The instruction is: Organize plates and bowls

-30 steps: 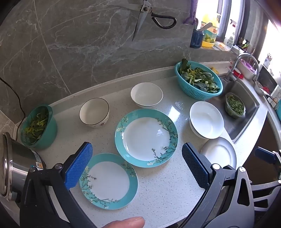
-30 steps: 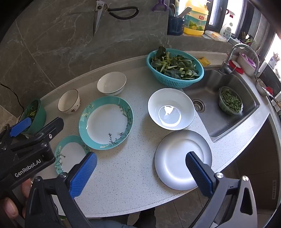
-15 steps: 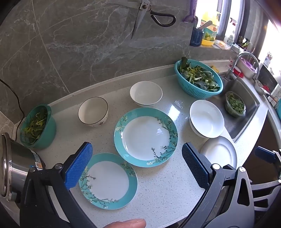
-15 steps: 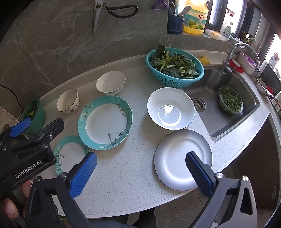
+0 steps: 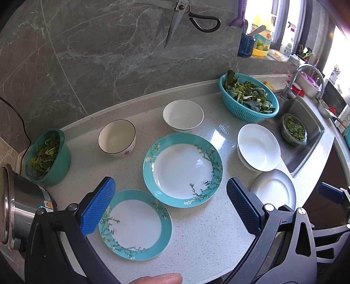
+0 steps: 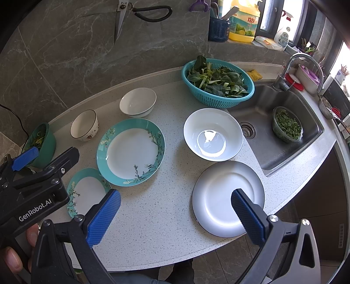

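Nearest you on the speckled countertop (image 5: pixel 201 236) lies the small teal plate (image 5: pixel 135 225), white in the centre with a blossom-branch rim, flat and empty. Your left gripper (image 5: pixel 170 205) hangs above its far edge, blue pads spread wide with nothing between them; a fingertip (image 5: pixel 161 278) of yours shows at the bottom of the left wrist view.

To the right, near the counter's front edge, sits the plain white plate (image 6: pixel 227 196), flat and empty. Your right gripper (image 6: pixel 175 215) hovers over the bare counter beside it, jaws wide apart and holding nothing, the right pad crossing over the plate's near side in view.

Next back: the large teal plate (image 5: pixel 182 170), same blossom pattern, just beyond the small one, their rims close together. Right of it stands the wide white bowl (image 6: pixel 213 134), upright, bright glare in its bottom, close beside the sink (image 6: pixel 282 139).

Further back: the black-rimmed bowl (image 5: pixel 117 137) on the left, a small print on its side, and the plain white bowl (image 5: pixel 183 115) to its right, both upright and empty, apart from each other.

Far items: a teal basket (image 6: pixel 218 83) of leafy greens near the wall, a green bowl (image 5: pixel 48 156) of greens at the far left, scissors (image 5: pixel 181 19) hanging on the marble wall.
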